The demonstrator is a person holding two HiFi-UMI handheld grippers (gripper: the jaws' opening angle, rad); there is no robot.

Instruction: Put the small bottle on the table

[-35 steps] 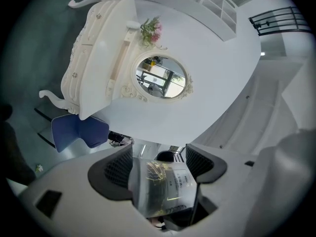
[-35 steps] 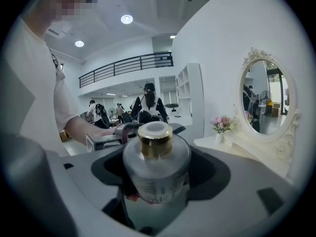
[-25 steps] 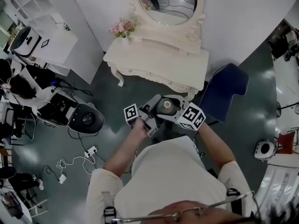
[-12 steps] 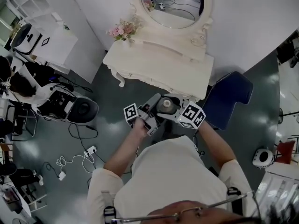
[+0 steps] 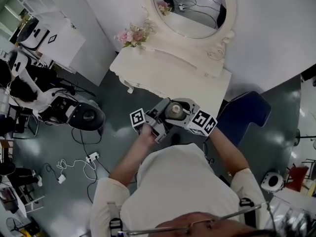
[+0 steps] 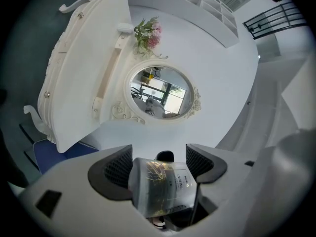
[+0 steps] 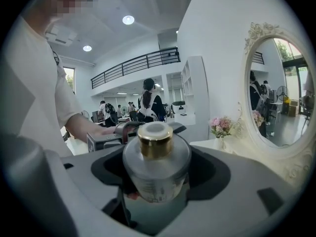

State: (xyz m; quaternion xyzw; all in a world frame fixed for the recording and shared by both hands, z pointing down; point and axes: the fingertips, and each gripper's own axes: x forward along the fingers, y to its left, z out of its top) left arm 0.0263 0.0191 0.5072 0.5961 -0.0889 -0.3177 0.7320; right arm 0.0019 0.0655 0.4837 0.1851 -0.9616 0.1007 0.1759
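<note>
Close in, both grippers are up in front of the person's chest, nose to nose. The left gripper (image 6: 159, 163) has its jaws closed onto the small bottle (image 5: 175, 110), and the clear body with its printed label sits snug between the two dark pads. From the opposite side comes the right gripper (image 7: 157, 171), its jaws also drawn in around the bottle. In its own view the bottle stands upright in the hollow between them, and the gold cap (image 7: 155, 139) points up. So that's two grips on one bottle, held in the air over the dark floor (image 5: 113, 98) and not touching any surface.

From above, the left gripper's marker cube (image 5: 138, 118) shows at 9 o'clock of the bottle. The right gripper's cube (image 5: 202, 123) is at 4 o'clock.

Further out, a blue chair (image 5: 245, 113) sits at 3 o'clock. A white power strip (image 5: 92, 158) lies on the floor at 8 o'clock.

Beyond the bottle at 12 o'clock is the white dressing table, its tabletop (image 5: 168, 73) near the grippers but not under them. A bunch of pink flowers (image 5: 132, 33) stands at its far left corner, about 11 o'clock. The oval mirror (image 5: 192, 9) rises at the back, farthest of all, against the white wall.
</note>
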